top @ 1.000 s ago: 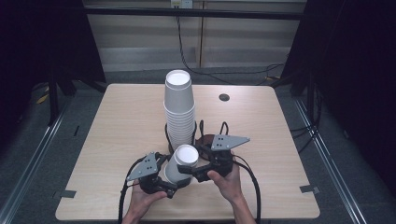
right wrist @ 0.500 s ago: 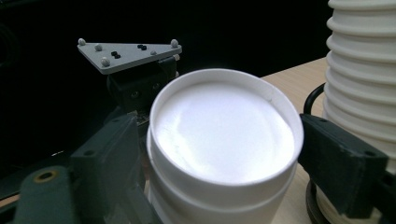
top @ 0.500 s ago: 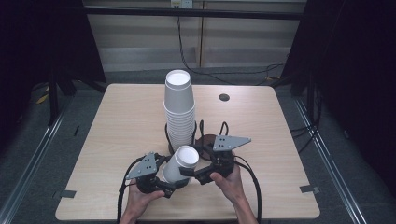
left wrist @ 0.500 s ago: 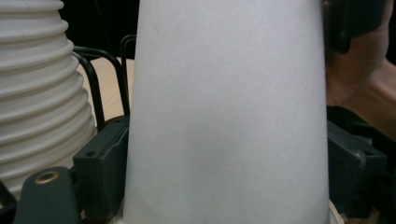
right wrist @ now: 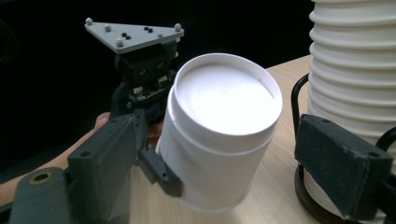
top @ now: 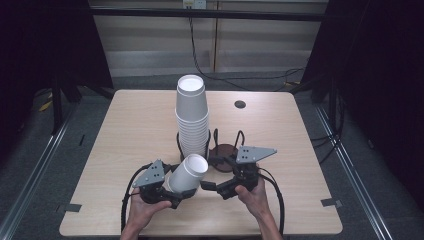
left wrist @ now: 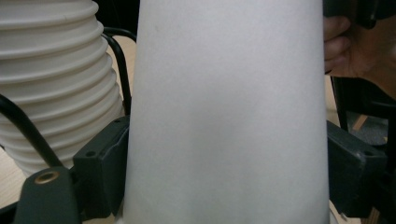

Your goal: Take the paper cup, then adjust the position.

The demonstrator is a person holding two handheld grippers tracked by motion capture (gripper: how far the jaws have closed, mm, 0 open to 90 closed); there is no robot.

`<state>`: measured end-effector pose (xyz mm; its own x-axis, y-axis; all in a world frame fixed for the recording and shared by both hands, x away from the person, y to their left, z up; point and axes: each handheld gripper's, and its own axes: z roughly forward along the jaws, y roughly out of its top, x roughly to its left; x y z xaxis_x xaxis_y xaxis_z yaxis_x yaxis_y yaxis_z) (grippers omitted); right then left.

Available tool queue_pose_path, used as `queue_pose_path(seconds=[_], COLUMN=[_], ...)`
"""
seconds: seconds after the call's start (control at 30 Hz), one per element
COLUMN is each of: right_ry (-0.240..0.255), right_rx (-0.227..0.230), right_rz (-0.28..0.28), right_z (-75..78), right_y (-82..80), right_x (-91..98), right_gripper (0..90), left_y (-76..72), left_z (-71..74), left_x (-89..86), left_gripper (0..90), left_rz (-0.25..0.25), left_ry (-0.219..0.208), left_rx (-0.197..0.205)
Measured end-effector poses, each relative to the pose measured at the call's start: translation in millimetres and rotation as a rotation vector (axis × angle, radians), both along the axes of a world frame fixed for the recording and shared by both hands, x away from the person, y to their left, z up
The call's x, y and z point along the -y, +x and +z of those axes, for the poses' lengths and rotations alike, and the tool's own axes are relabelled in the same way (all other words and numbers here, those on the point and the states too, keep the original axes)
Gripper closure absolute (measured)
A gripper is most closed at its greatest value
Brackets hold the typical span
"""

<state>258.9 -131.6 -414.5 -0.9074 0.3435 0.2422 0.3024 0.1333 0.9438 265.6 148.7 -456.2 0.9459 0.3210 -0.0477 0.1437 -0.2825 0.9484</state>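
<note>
White paper cup (top: 187, 172), pulled off the stack, is tilted, bottom end pointing up and toward the stack, lifted just above the table (top: 125, 130) in front of the cup stack (top: 191, 117). Left tongs (top: 176, 196) are clenched on the cup's wall; in the left gripper view the cup (left wrist: 229, 116) sits squeezed between both jaws. Right tongs (top: 209, 186) have just been opening and now stand released; in the right gripper view the cup (right wrist: 222, 130) lies between the spread jaws, pads off it as far as I can tell. Stack sits in a black wire holder (top: 215, 145), with a second, bare holder base (top: 223, 151) beside it. Step looks like a hand-over: cup passed to the left, right letting go. Next move probably calls for the right tongs backing clear without knocking the cup or stack, then the left carrying the cup to its spot, maybe the bare base.
</note>
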Motion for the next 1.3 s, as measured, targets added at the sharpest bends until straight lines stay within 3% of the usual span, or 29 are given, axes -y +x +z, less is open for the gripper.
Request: queue_pose_path(seconds=[0.2, 0.4, 0.63, 0.73, 0.97, 1.3], right_ry=[-0.049, -0.108, -0.174, -0.224, -0.316, -0.428], right_rx=[-0.010, -0.009, -0.020, -0.031, -0.040, -0.058], right_rz=[0.009, 0.035, 0.062, 0.075, 0.090, 0.127], right_z=[1.4, 2.4, 1.5, 1.3, -1.6, -2.9], right_y=[0.4, 0.9, 2.7, 2.4, -2.1, -3.2], right_x=[1.5, 1.9, -1.8, -2.2, 1.2, 0.7], right_gripper=[12.9, 12.9, 13.1, 13.1, 13.1, 13.1], left_y=[2.3, 3.6, 2.1, 1.7, 0.5, 0.3], left_z=[4.1, 6.5, 8.3, 12.5, 16.6, 13.2], left_x=[-2.2, -4.8, -2.7, 0.8, 5.9, 11.1], left_gripper=[15.7, 15.7, 15.8, 15.8, 15.8, 15.6], left_rz=[-0.005, -0.024, -0.050, -0.058, -0.093, -0.102], left_ry=[0.050, 0.073, 0.153, 0.212, 0.293, 0.371], left_rx=[-0.003, -0.017, -0.002, 0.013, 0.021, 0.006])
